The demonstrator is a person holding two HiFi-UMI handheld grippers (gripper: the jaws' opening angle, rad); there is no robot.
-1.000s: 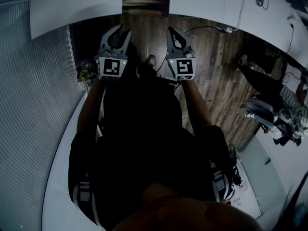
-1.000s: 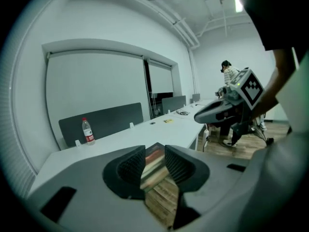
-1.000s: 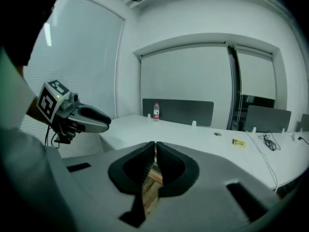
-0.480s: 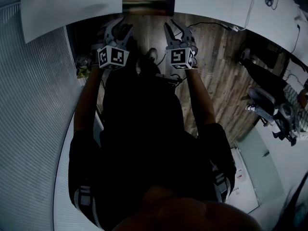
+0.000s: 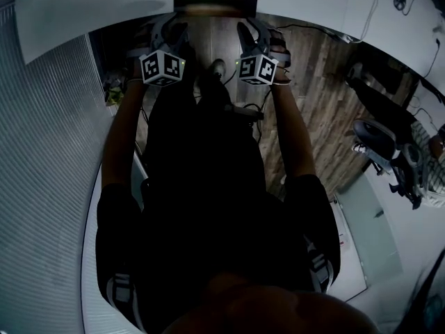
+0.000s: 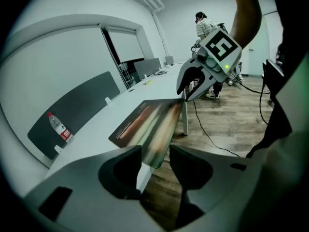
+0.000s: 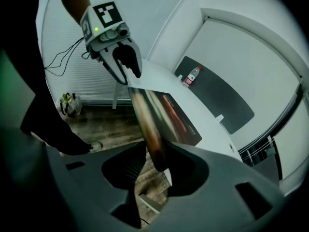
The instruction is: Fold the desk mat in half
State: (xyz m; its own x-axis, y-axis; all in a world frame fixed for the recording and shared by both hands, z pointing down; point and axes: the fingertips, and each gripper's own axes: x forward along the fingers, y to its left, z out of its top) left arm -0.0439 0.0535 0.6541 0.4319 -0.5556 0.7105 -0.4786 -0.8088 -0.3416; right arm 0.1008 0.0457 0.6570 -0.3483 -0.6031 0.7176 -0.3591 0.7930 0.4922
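Desk mat [image 6: 145, 122] lies on the table [image 6: 91, 129], its near edge overhanging the table edge above the floor [image 6: 227, 124]. Water bottle [image 6: 59, 127] stands on the table beyond the mat, just before a divider panel [image 6: 77, 108]. Bag [image 7: 67, 103] rests on the floor at the person's left, beside the blinds [image 5: 49, 152].

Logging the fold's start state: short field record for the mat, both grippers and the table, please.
desk mat: unfolded, lying on the table; near edge appears to overhang it
left gripper: jaws have just been opening; apart, mat's near corner between them, not pinched
right gripper: jaws have just been opening; apart, mat's near edge between them, not pinched
water bottle: standing at the table's far side, in front of a dark panel
fold: not yet begun
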